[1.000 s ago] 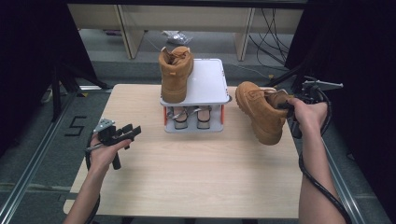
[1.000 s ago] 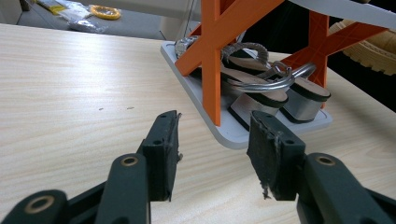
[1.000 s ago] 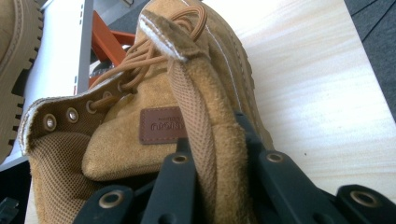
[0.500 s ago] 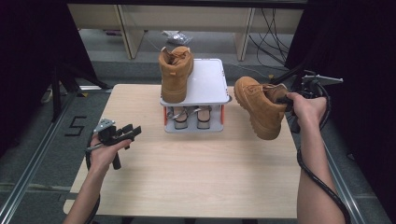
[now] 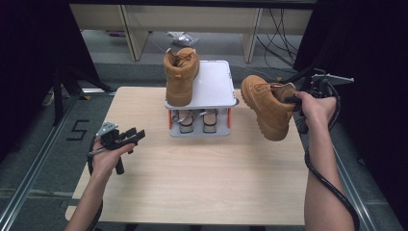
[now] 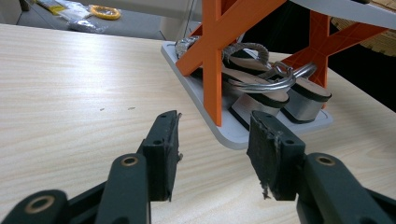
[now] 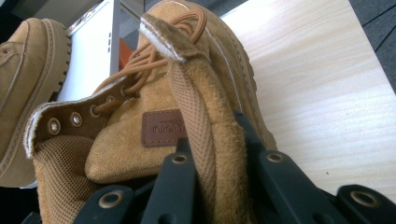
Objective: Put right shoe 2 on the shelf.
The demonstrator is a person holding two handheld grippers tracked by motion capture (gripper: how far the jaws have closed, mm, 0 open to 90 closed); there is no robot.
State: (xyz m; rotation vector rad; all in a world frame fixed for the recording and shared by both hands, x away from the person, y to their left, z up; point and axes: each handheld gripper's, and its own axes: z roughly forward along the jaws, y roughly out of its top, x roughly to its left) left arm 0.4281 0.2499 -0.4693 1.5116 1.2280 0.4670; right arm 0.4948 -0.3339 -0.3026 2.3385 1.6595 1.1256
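Note:
A tan suede boot [image 5: 267, 108] hangs in the air right of the shoe rack, toe tilted toward the rack. My right gripper [image 5: 294, 102] is shut on the boot's collar [image 7: 205, 140], one jaw inside the boot and one outside. A second tan boot [image 5: 180, 74] stands on the left side of the rack's white top shelf [image 5: 214, 83]. A pair of sandals [image 6: 261, 88] sits on the rack's lower level between orange struts. My left gripper [image 5: 133, 136] is held low over the table's left part, open, its jaws [image 6: 215, 154] pointing at the rack's base with nothing between them.
The rack [image 5: 199, 130] stands at the back middle of the wooden table [image 5: 202, 178]. Cables hang behind the table at the right. A floor rail [image 5: 33, 168] runs along the left side. Bagged items [image 6: 88, 18] lie on the floor beyond the table.
The right hand has lifted the boot slightly and carried it a little toward the rack. The left gripper has stayed where it was.

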